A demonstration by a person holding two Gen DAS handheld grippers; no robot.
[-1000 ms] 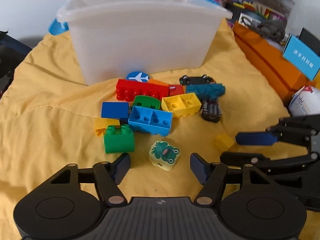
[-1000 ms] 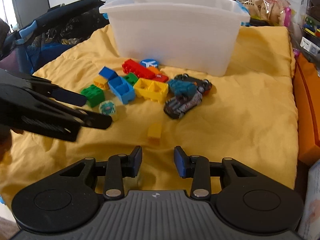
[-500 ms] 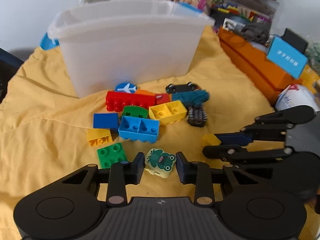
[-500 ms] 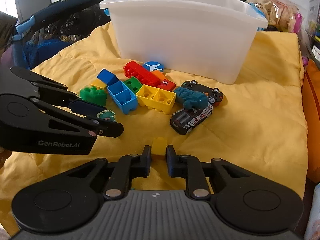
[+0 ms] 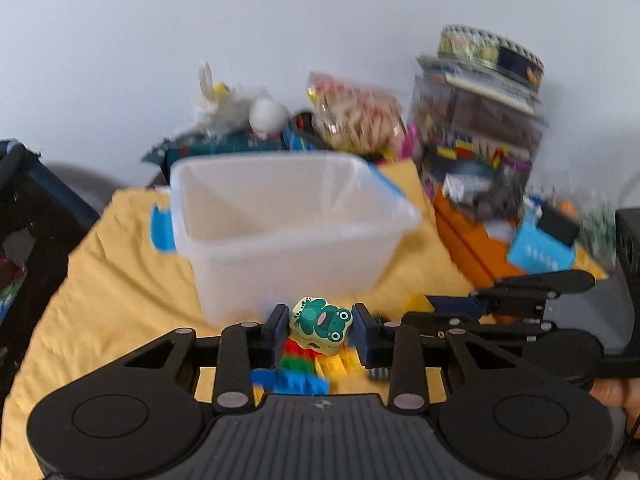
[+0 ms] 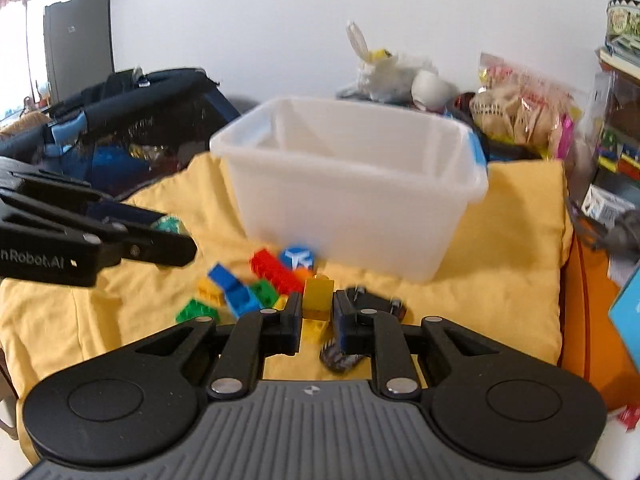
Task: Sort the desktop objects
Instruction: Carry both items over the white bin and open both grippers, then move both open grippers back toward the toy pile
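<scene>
The left gripper (image 5: 321, 330) pinches a frog block (image 5: 321, 327), the right gripper (image 6: 317, 312) a yellow brick (image 6: 317, 295), both before the bin (image 6: 352, 184); only the right view shows the red brick (image 6: 267, 262) clearly

Frog block (image 5: 321, 327) clamped aloft; yellow brick (image 6: 317, 299) clamped upright; remaining bricks (image 6: 240, 294) scattered before white bin (image 6: 352, 184).

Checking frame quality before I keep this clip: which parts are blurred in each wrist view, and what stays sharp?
Left wrist view: the frog block in the left gripper is sharp; the bin and shelf clutter smear. Right wrist view: the yellow brick in the right gripper is fairly crisp; the loose bricks blur.
</scene>
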